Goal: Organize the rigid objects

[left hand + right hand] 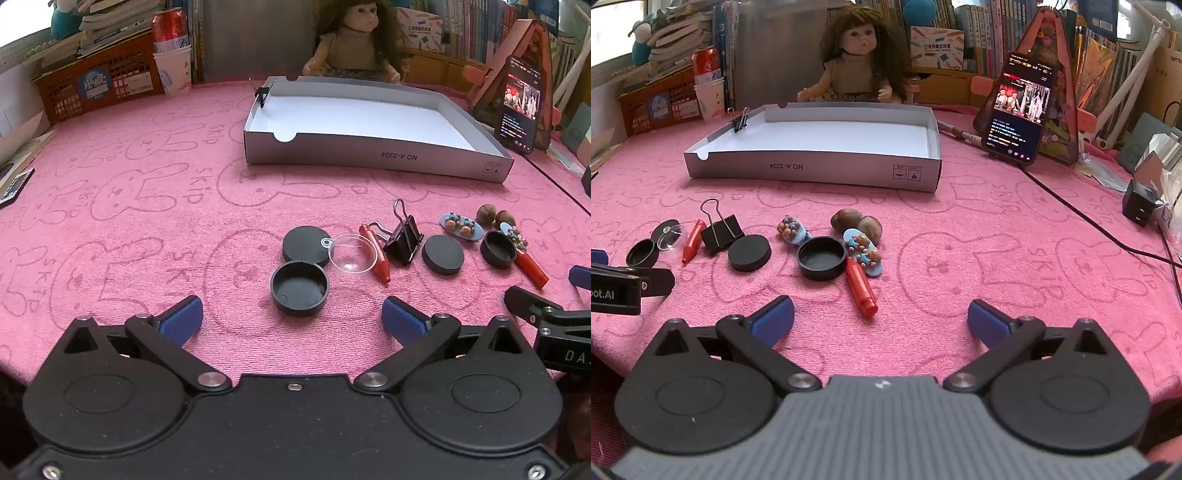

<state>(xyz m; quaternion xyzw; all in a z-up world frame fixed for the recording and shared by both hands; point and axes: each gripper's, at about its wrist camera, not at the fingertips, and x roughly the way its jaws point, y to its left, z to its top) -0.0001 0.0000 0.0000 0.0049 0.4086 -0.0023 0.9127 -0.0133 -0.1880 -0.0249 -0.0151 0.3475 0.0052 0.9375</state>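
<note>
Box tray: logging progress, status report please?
Left gripper and right gripper open, empty. Box tray holds one binder clip. Nothing blocking.

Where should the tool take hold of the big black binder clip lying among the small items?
Grip the binder clip across its black folded body, coming from above with one finger on each sloped face. It rests on the cloth with its wire handles raised; those are thin and springy, likely to slip, while the body offers broad flat sides.

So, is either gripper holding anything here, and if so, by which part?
Nothing is held. The left gripper and the right gripper both stand wide open above the pink cloth, with no object between their fingers.
</note>
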